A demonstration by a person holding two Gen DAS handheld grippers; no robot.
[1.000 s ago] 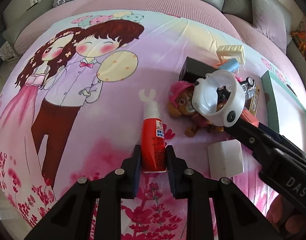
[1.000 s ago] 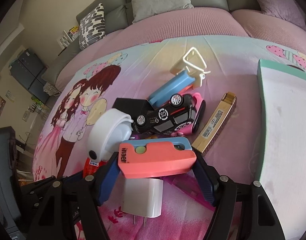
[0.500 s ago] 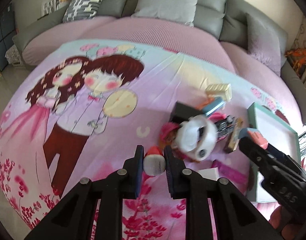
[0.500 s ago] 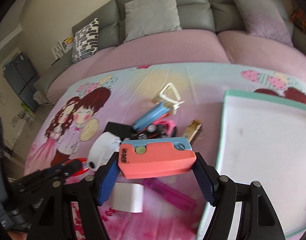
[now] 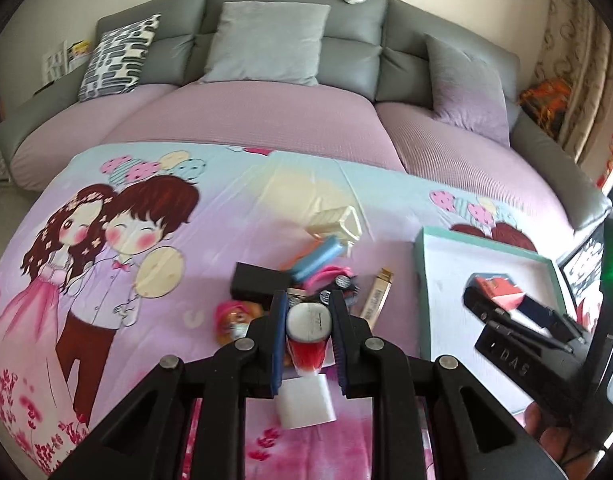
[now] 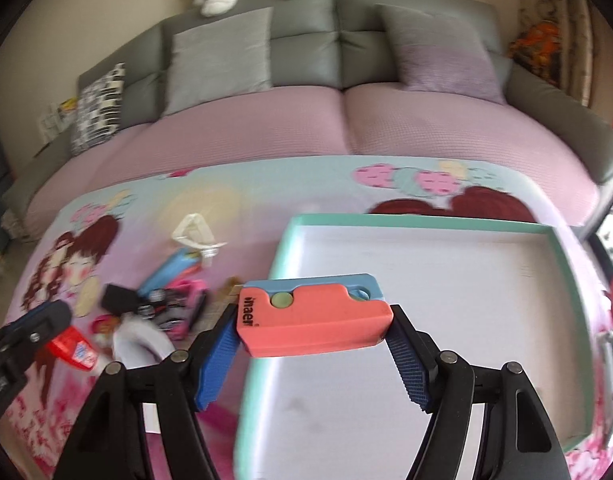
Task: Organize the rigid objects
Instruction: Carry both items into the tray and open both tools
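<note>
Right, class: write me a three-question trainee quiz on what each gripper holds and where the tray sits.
1. True or false: the left gripper is shut on the red tube.
2. What does the right gripper hold? A) toy car B) coral and blue block C) white charger
3. Fill in: the right gripper's load is above the teal-rimmed ____.

Key: 1 true; 2 B; 3 tray.

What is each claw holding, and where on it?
The left gripper pinches the red tube near its white cap; the right gripper clamps the coral-and-blue block by its two ends.
</note>
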